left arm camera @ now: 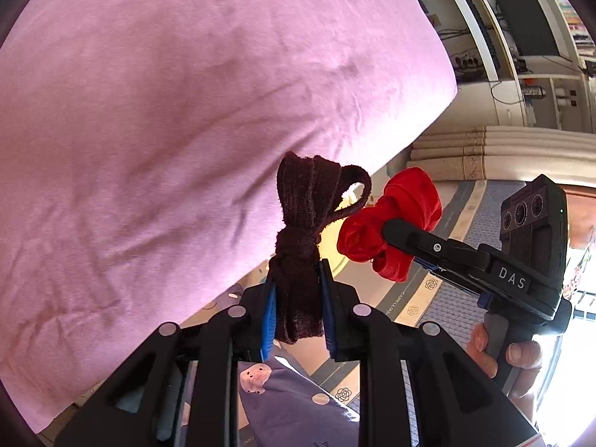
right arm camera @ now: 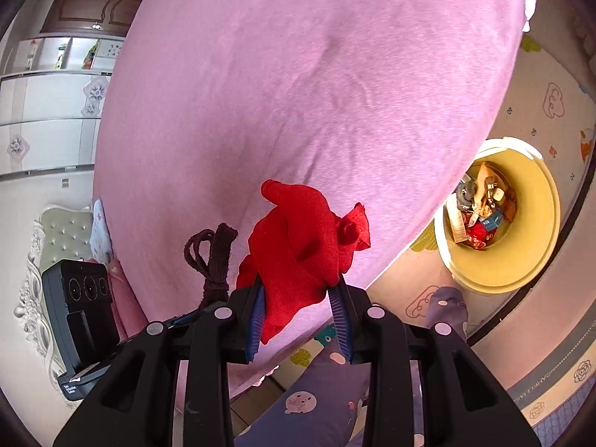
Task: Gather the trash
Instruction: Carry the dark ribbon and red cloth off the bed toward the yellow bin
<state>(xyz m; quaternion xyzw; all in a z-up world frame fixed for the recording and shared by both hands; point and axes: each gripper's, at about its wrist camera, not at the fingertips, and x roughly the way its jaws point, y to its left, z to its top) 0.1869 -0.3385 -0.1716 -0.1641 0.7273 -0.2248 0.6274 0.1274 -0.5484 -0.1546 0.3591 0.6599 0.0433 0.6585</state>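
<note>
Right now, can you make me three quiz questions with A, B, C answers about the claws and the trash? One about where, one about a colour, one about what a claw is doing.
1. Where is the yellow bin?
A. On the floor beside the pink bed
B. On top of the bed
C. On a shelf

2. What colour is the cloth in the right claw?
A. Green
B. Red
C. White

3. What is the left claw doing?
A. Hanging open and empty
B. Pinching a knotted dark brown cloth
C. Resting in the bin

Answers: 1 A, the bin stands on the patterned floor mat next to the bed. 2 B, bright red fabric sits between the blue pads. 3 B, the pads press the brown bundle.
</note>
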